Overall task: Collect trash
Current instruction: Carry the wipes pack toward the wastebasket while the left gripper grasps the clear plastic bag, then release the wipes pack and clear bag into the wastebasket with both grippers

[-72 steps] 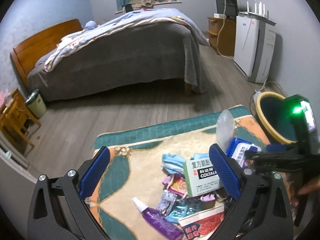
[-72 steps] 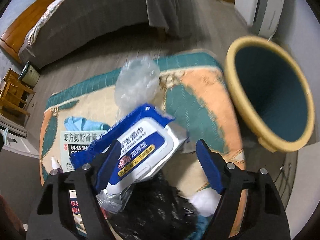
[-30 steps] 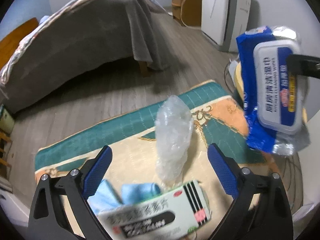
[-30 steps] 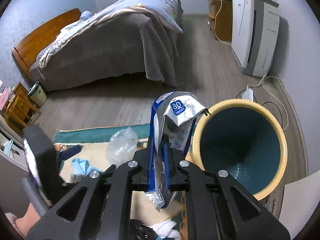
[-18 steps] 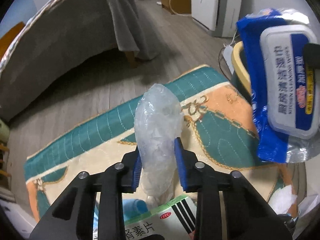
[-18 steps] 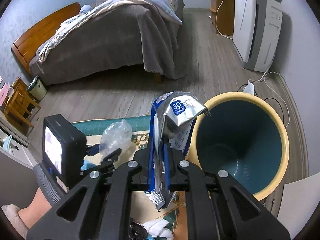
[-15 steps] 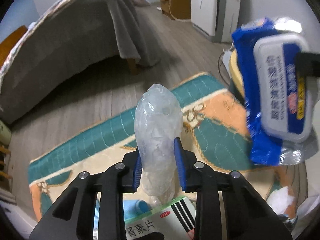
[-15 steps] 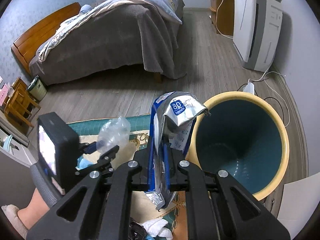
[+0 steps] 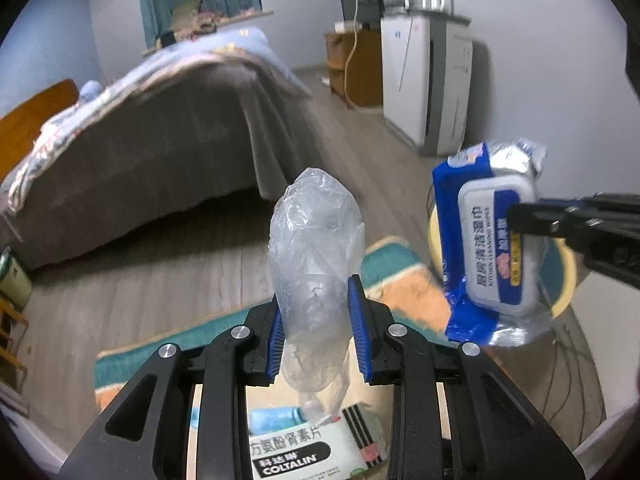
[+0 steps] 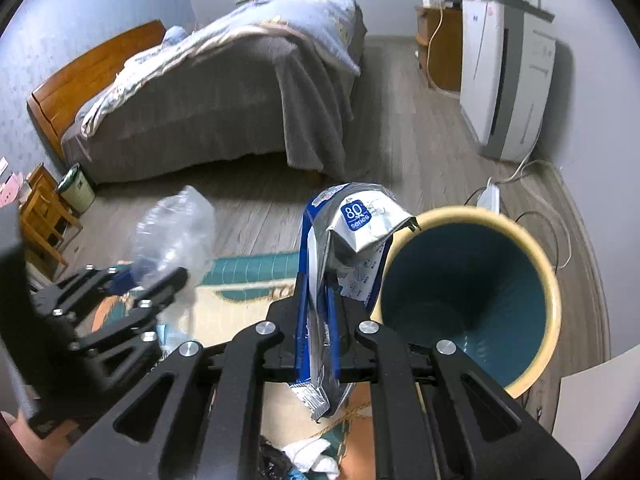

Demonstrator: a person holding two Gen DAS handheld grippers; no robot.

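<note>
From where I stand, the left gripper [image 9: 316, 324] is clamped on a crumpled clear plastic bag [image 9: 314, 256], lifted off the rug [image 9: 240, 328]; toward three o'clock the right gripper [image 10: 318, 316] pinches a wet-wipes pack [image 10: 352, 232] beside the bin [image 10: 552, 292], probably ready to drop it.

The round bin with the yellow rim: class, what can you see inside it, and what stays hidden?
The right wrist view shows the bin with bare teal inner walls and floor; no trash shows inside. The wipes pack, clamped in the right gripper, covers its near left rim and wall.
</note>
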